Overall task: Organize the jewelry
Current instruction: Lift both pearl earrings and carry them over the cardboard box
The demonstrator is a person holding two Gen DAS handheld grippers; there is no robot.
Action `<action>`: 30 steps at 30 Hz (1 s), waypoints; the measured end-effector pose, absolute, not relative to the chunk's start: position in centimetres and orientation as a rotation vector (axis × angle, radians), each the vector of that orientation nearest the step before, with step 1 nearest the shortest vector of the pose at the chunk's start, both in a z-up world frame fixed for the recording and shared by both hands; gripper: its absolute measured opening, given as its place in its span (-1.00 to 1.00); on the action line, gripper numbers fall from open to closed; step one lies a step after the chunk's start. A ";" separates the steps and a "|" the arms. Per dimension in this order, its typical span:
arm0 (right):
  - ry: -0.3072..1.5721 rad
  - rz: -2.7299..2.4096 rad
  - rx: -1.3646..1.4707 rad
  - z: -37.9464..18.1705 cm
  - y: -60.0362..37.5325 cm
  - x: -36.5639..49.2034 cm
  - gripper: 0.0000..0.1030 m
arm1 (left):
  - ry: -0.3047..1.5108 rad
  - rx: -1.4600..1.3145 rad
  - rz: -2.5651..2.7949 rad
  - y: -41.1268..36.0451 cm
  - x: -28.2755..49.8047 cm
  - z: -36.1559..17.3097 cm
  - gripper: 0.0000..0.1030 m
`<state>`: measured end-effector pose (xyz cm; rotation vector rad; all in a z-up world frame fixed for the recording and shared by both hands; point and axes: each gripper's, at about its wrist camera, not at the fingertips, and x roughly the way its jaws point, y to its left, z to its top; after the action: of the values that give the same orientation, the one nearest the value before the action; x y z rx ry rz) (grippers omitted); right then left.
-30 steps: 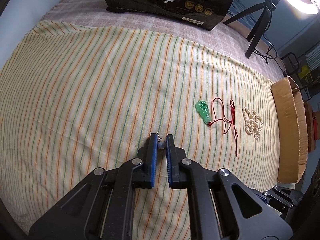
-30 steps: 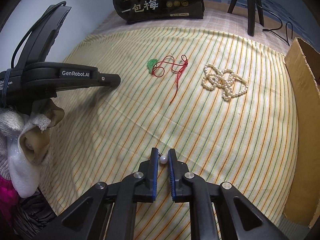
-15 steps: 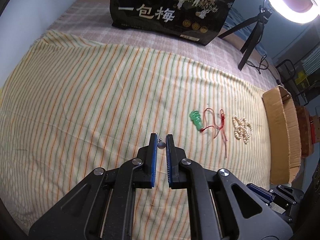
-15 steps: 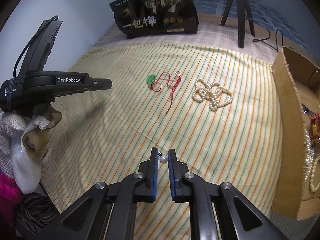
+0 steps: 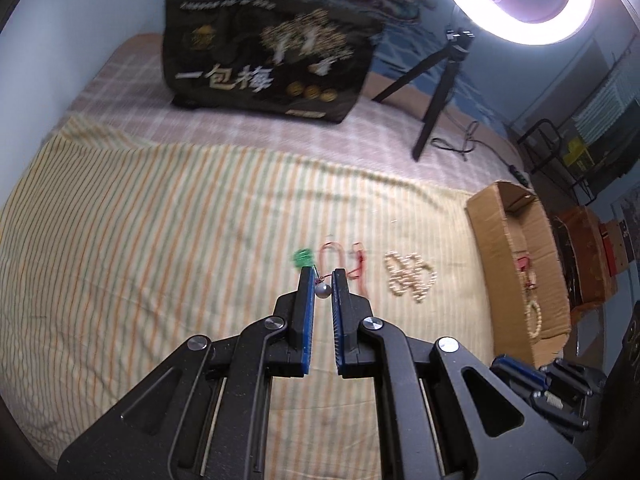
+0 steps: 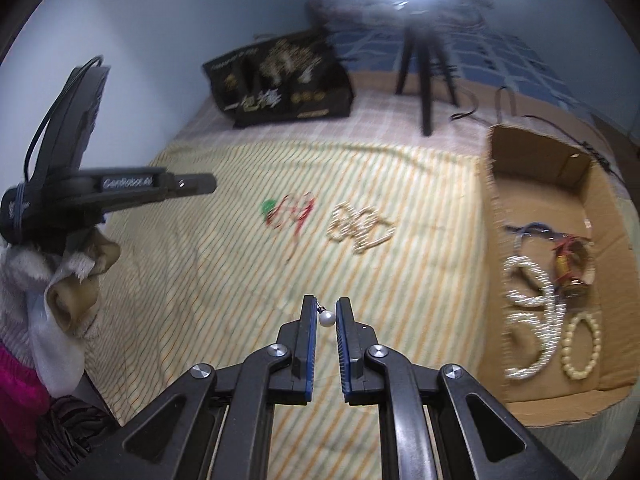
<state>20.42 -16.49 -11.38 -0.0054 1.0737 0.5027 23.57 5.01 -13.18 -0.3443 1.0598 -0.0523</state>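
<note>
My left gripper [image 5: 322, 280] is shut on a grey pearl earring [image 5: 322, 290] and holds it above the striped cloth. My right gripper [image 6: 326, 309] is shut on a white pearl earring [image 6: 327, 318], also in the air. A green jade pendant [image 5: 302, 258] on a red cord [image 5: 340, 256] and a heap of pearl necklace [image 5: 410, 276] lie on the cloth beyond my left gripper; they also show in the right wrist view, pendant [image 6: 269, 207] and pearls [image 6: 360, 226]. The cardboard box [image 6: 496, 208] to the right holds several pieces of jewelry.
A black bag with Chinese writing [image 5: 264, 60] stands at the back of the bed. A tripod [image 5: 436, 92] with a ring light [image 5: 516, 0] stands at the back right. The left gripper's body [image 6: 100, 192] fills the left of the right wrist view.
Both grippers have risen and tilted back with their earrings, so more of the bed, the bag, the ring light and the inside of the box is in view.
</note>
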 end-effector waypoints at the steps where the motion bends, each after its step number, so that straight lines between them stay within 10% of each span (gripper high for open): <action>1: 1.067 0.487 0.004 -11.1 -17.2 20.7 -0.86 | 1.054 -0.338 -0.057 4.6 23.6 -12.9 -0.88; 30: 1.033 0.254 0.136 -10.6 -31.1 21.8 -0.86 | 0.967 -0.219 -0.290 -13.0 28.2 -10.0 -0.88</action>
<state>21.81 -31.14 -10.63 0.1360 1.0325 0.2540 28.15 -12.98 -10.02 -0.2187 0.9666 -0.2901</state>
